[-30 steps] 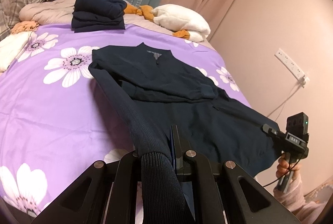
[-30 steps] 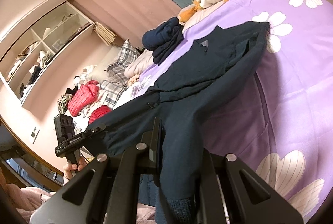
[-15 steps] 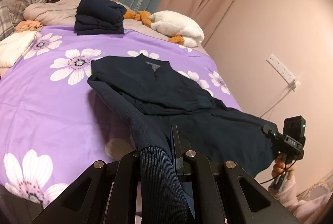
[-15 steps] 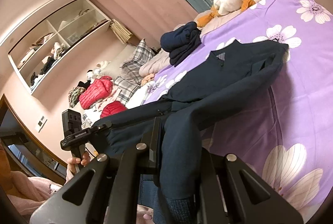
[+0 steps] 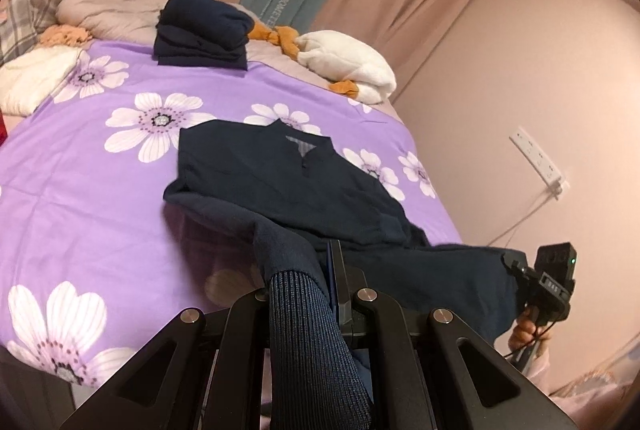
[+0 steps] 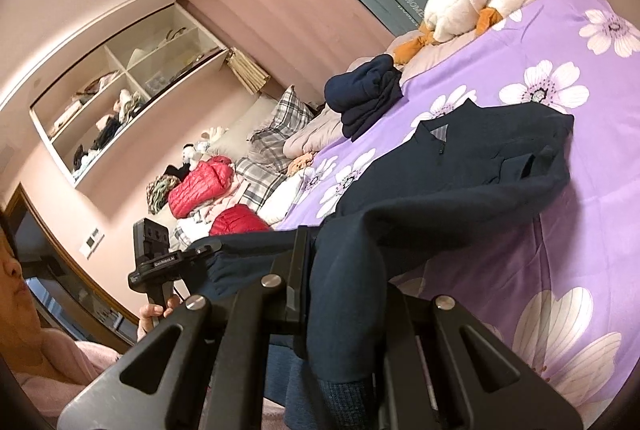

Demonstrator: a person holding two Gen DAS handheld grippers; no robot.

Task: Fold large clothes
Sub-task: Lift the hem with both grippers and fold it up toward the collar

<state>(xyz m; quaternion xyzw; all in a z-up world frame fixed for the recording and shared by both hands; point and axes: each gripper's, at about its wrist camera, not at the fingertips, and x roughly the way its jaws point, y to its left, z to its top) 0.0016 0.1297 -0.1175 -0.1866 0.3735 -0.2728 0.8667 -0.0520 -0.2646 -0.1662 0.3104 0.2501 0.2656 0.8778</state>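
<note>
A large navy sweater (image 5: 288, 182) lies on the purple flowered bedspread (image 5: 80, 214), collar toward the pillows, sleeves folded across its chest. My left gripper (image 5: 320, 270) is shut on its lower hem corner and ribbed cuff (image 5: 308, 330), lifted off the bed. My right gripper (image 6: 316, 262) is shut on the other hem corner of the sweater (image 6: 460, 166), also raised. Each gripper shows in the other's view: the right one (image 5: 548, 286) and the left one (image 6: 168, 262), with the hem stretched between them.
A stack of folded navy clothes (image 5: 200, 30) sits at the bed's far end beside a white plush goose (image 5: 344, 66). Plaid pillows (image 6: 276, 126) and red jackets (image 6: 200, 182) lie at the left side. A wall (image 5: 540, 110) with a power strip is at the right.
Both grippers have lifted the sweater's lower hem higher and carried it toward the collar. The lower half now hangs off the bed between them.
</note>
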